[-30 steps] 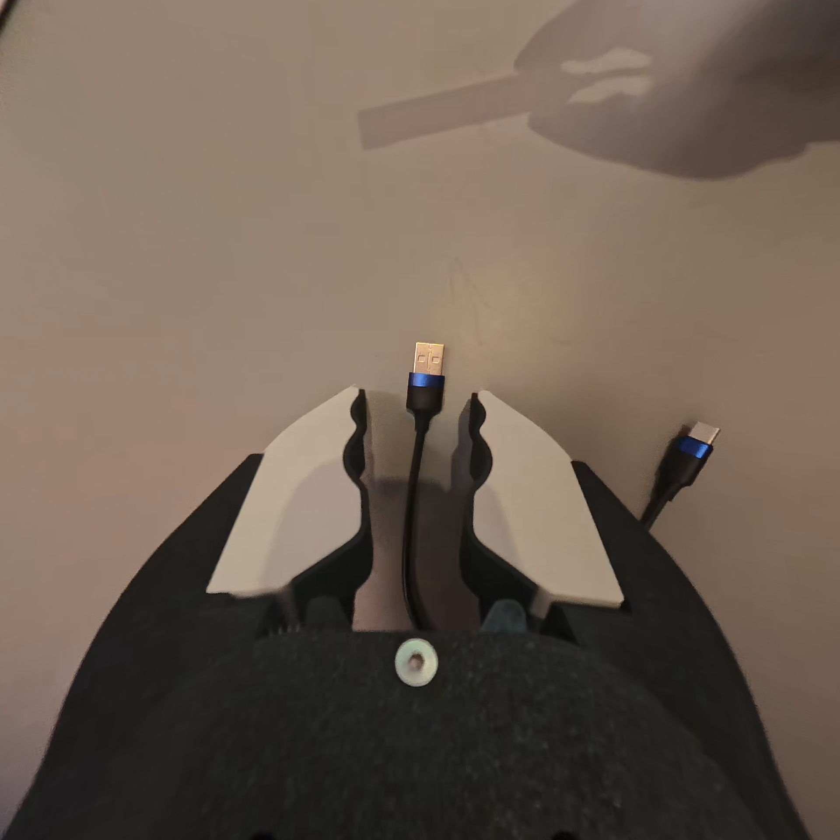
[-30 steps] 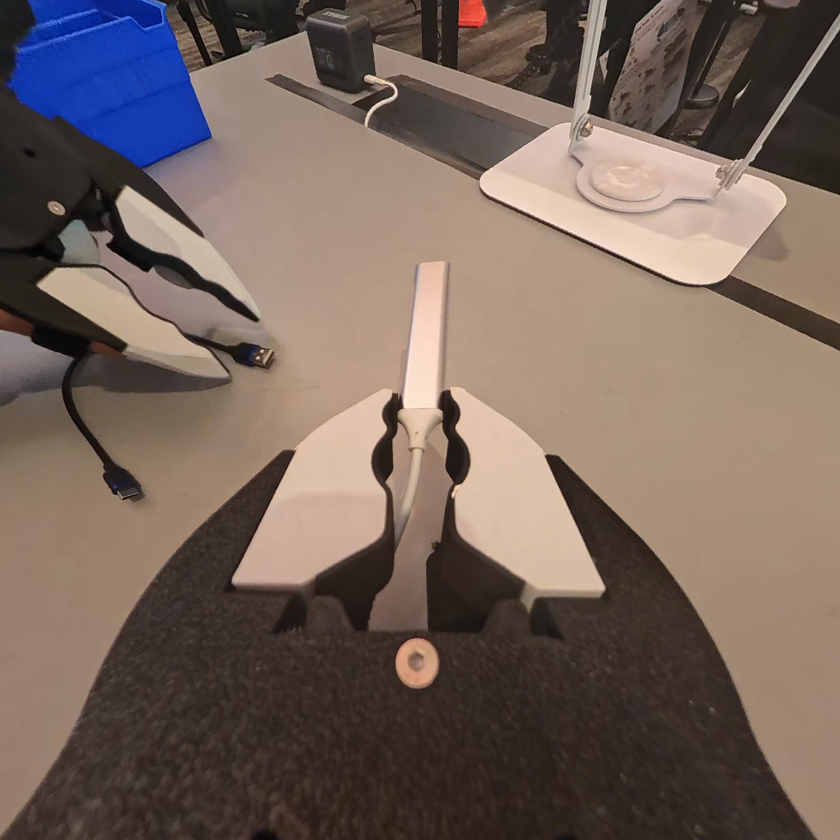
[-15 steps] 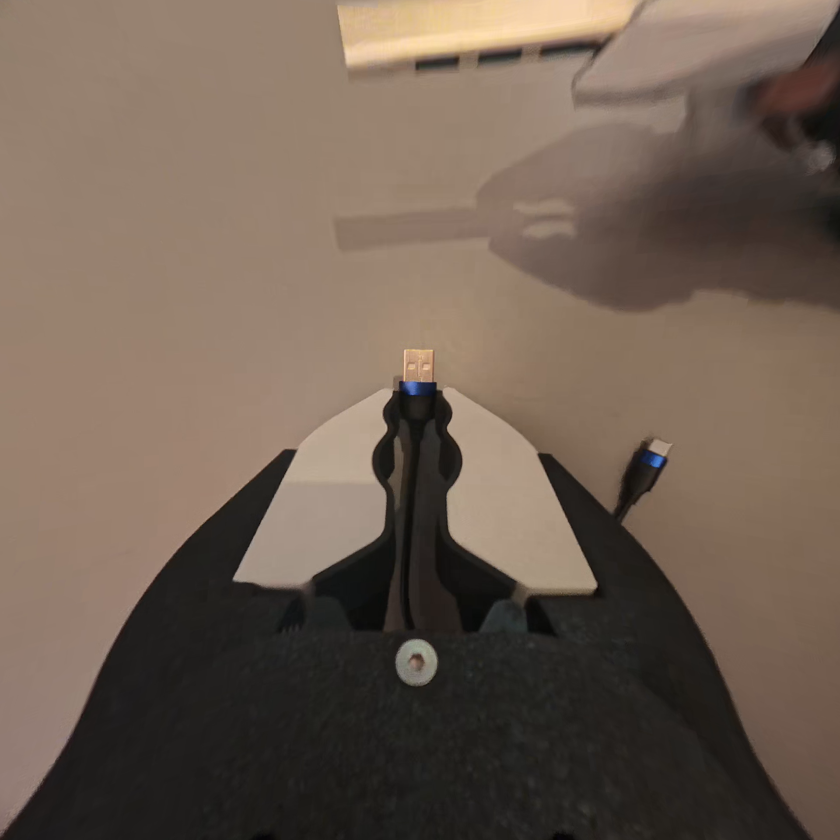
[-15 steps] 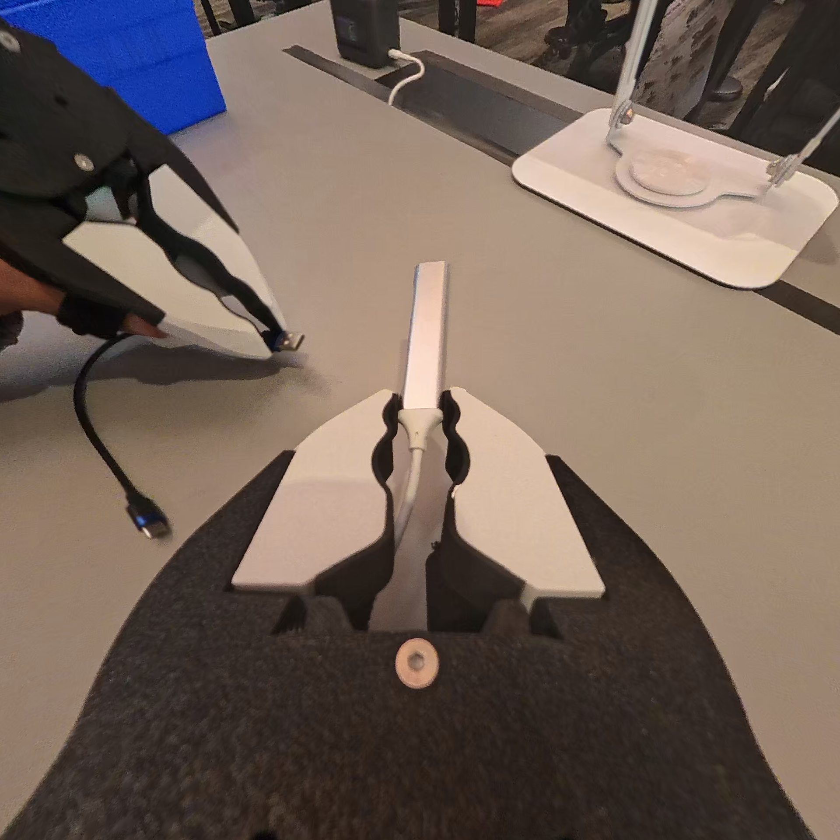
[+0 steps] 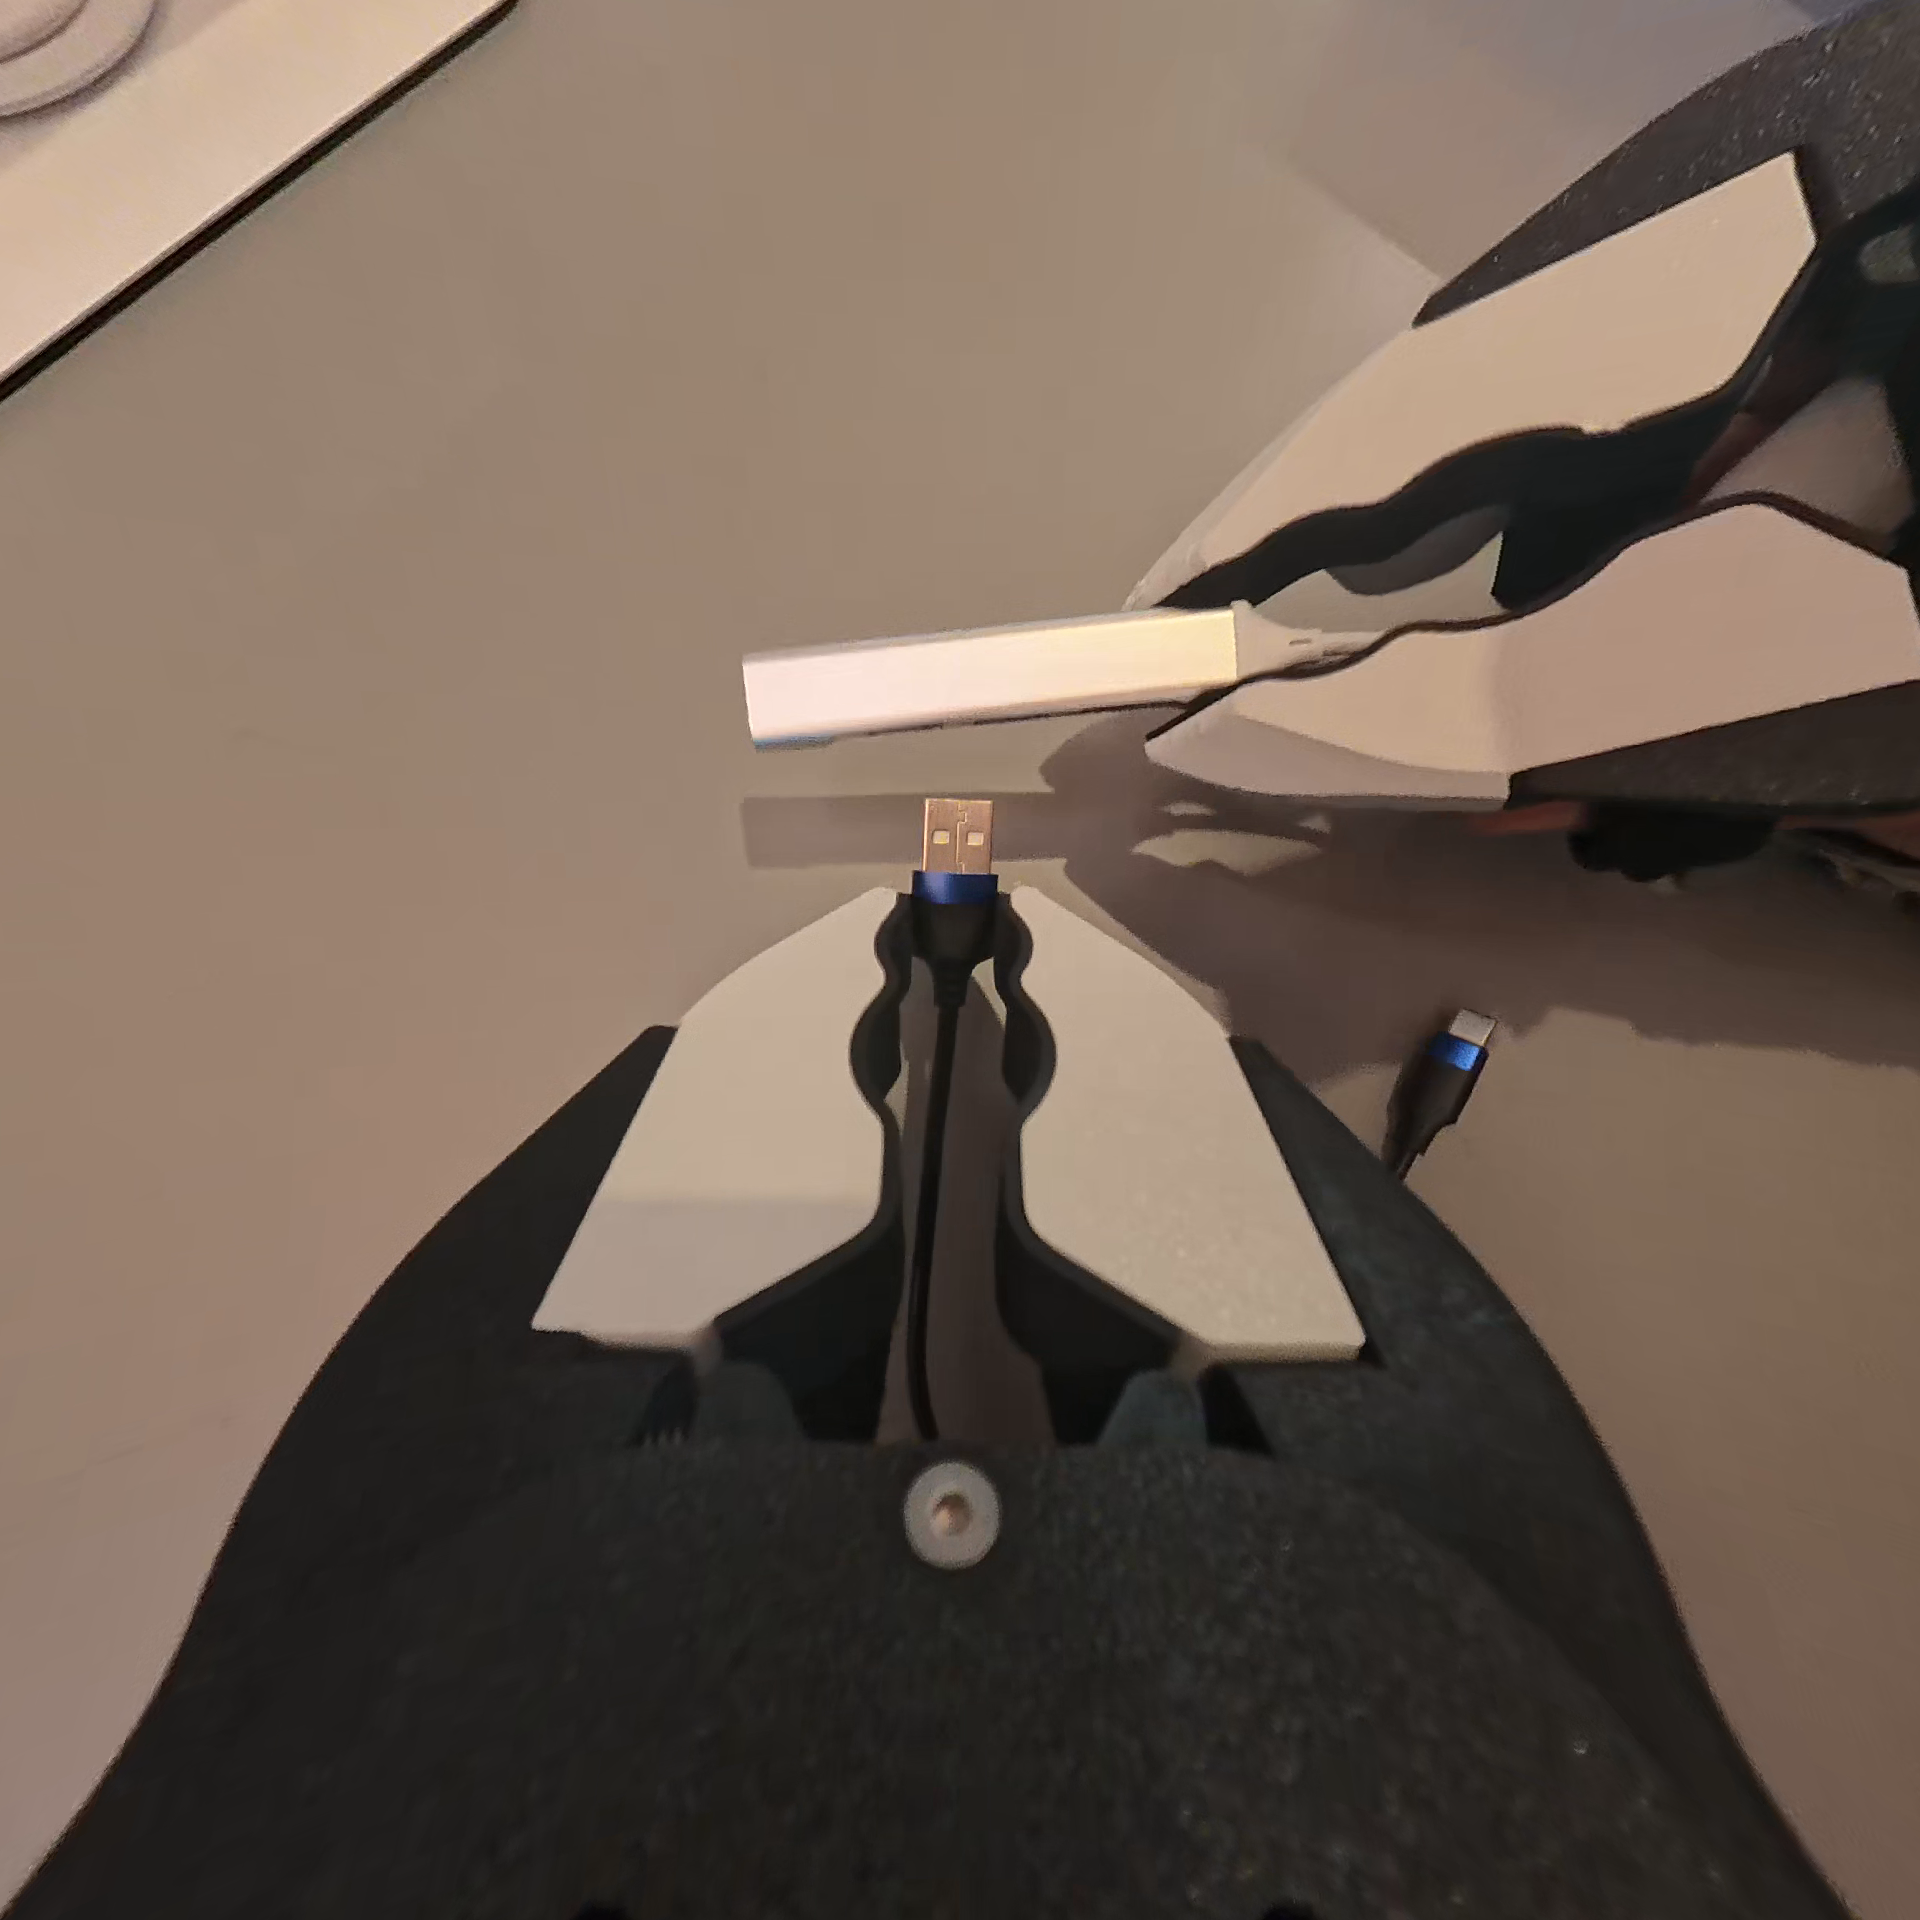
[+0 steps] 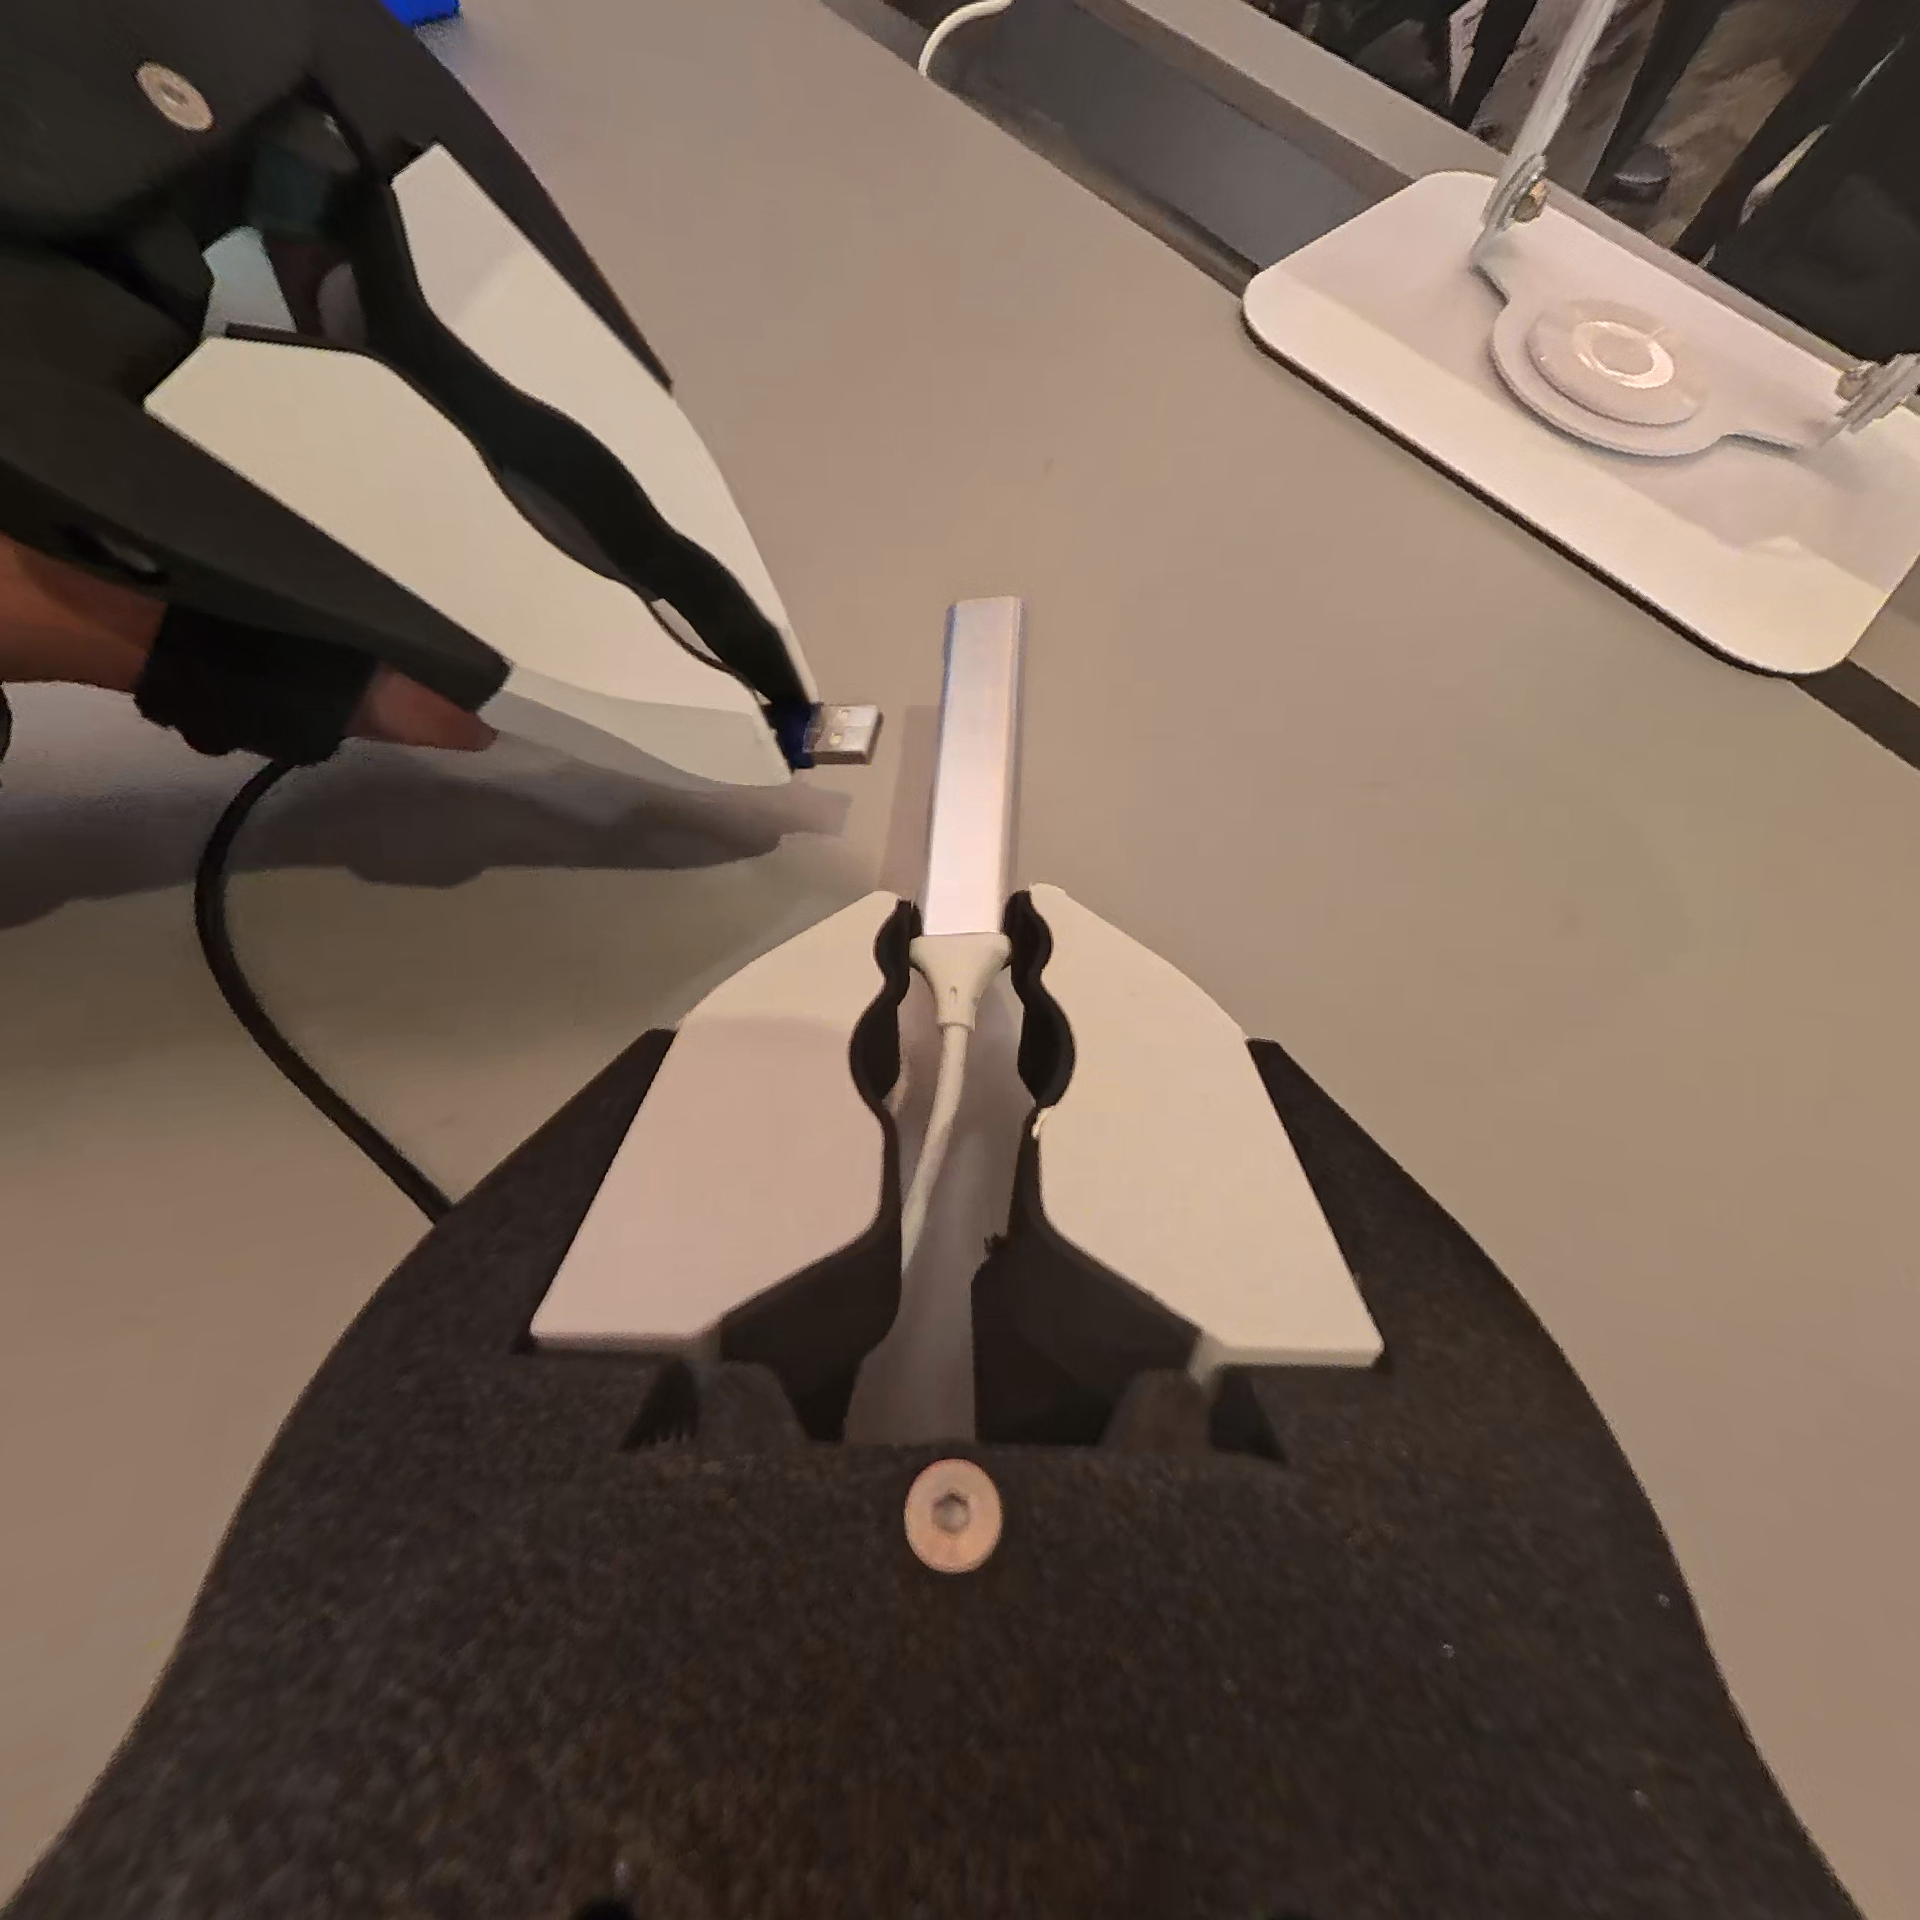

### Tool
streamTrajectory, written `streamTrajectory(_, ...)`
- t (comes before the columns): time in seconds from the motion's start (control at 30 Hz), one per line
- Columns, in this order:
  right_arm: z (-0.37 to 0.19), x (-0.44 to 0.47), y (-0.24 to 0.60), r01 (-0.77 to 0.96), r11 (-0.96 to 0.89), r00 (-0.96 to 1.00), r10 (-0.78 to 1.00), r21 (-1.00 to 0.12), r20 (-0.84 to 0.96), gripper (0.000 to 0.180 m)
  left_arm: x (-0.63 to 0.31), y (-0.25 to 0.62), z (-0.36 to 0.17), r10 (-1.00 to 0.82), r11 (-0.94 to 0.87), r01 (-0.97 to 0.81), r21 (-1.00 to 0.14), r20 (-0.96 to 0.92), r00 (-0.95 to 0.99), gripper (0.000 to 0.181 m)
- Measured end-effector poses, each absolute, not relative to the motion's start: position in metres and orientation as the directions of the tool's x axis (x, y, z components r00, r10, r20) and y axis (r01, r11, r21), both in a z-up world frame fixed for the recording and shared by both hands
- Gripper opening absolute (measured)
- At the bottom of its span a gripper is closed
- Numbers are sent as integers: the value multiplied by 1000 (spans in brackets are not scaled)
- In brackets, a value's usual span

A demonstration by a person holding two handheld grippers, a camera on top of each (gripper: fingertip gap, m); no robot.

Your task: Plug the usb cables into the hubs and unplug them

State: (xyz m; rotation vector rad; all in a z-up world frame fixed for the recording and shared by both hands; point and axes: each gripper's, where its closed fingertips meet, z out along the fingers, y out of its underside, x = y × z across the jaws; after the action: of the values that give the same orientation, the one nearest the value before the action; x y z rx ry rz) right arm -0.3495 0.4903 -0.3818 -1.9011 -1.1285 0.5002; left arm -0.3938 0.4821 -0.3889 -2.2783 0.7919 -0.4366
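Observation:
My left gripper (image 5: 954,902) is shut on the black USB cable's blue-collared plug (image 5: 956,840), whose gold metal end points at the long side of the silver hub (image 5: 987,673) just ahead, a small gap apart. My right gripper (image 6: 961,914) is shut on the hub (image 6: 977,769) at its white cable end and holds it above the grey table. In the right wrist view the left gripper (image 6: 795,740) comes in from the left with the plug (image 6: 844,734) beside the hub. The right gripper (image 5: 1205,665) shows at the right of the left wrist view.
The cable's other blue-collared end (image 5: 1455,1055) lies on the table (image 5: 416,727) to the right, its black cord (image 6: 281,997) trailing under my left gripper. A white lamp base (image 6: 1621,416) stands at the back right by a dark table channel (image 6: 1143,135). Across from one pair of fingers to the other is roughly 5 cm.
My left gripper closed on the USB plug, lifted it and carried it to the hub. The right gripper has moved forward with the hub toward the plug.

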Motion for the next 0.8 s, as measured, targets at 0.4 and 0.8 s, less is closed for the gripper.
streamTrajectory(0.4, -380, -360, 483, 538, -182, 503, 853, -823, 139, 17, -402, 489, -387, -607, -602, -361, -713, 114, 787, 14)
streamTrajectory(0.8, -380, -359, 481, 629, -96, 472, 836, -771, 280, 17, -401, 489, -387, -623, -571, -396, -719, 65, 780, 14)
